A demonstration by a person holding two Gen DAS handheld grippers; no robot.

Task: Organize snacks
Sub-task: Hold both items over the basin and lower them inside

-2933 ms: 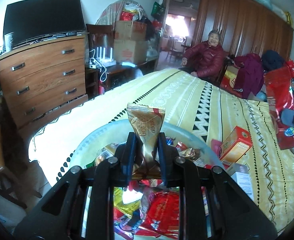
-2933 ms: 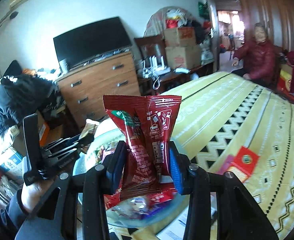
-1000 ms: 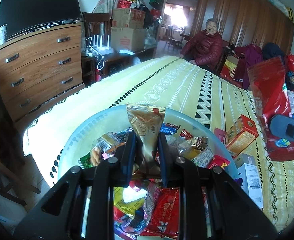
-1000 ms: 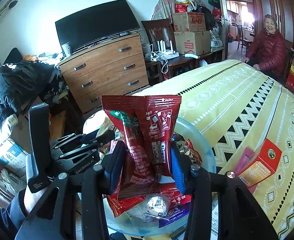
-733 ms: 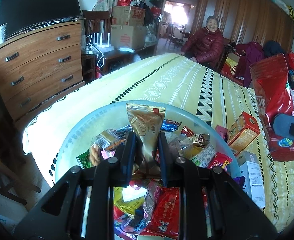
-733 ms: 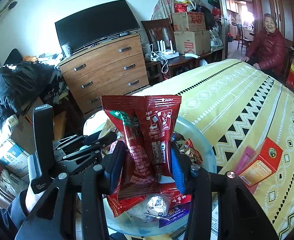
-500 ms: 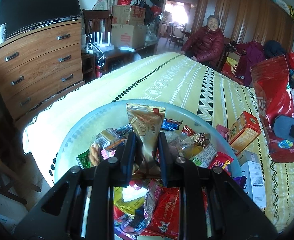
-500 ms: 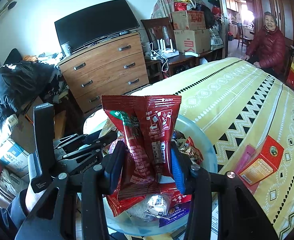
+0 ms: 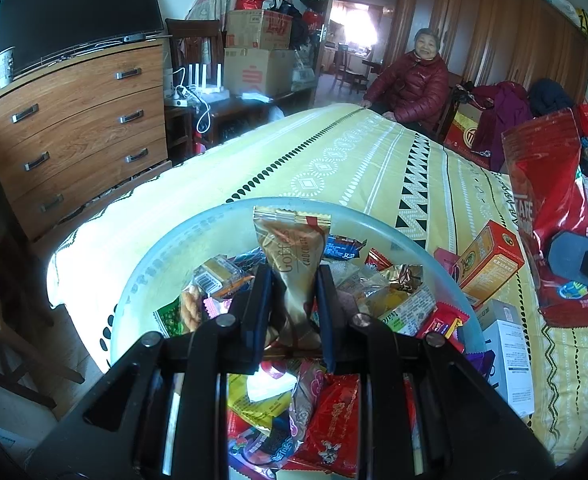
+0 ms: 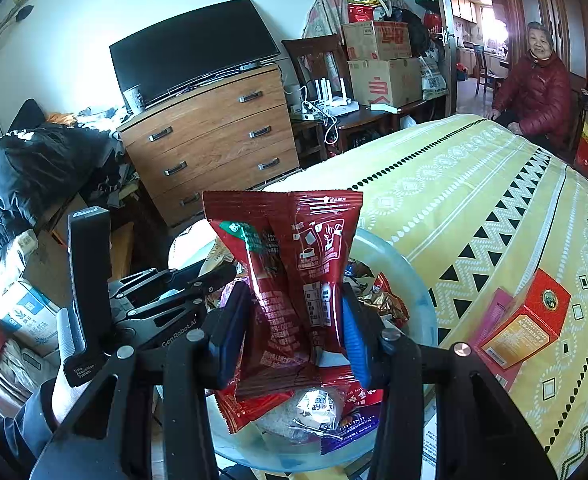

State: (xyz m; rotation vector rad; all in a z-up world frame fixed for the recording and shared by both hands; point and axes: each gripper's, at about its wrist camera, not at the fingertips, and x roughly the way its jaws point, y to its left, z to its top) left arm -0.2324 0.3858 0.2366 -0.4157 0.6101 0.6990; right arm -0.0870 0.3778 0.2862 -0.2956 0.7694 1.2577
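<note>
Gold foil snack packet (image 9: 291, 256) sits clamped in the left hand-held gripper (image 9: 291, 300) above the pale blue plastic basin (image 9: 161, 264); only the right wrist view shows the right hand-held gripper (image 10: 294, 340) clamping a red foil sachet (image 10: 294, 264).

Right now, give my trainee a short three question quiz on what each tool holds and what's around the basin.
1. True or false: the left tool is shut on a gold packet.
2. Multiple choice: the right tool grips A) a white box, B) a red packet, C) nothing.
3. Fill in: the orange box lies on the yellow ____, outside the basin.

Key
1. True: both fingers press the gold packet, which stands upright over the basin.
2. B: the red packet is pinched between the fingers above the basin.
3. Bedspread: the orange box rests on it beside the basin's rim, next to a white box.
</note>
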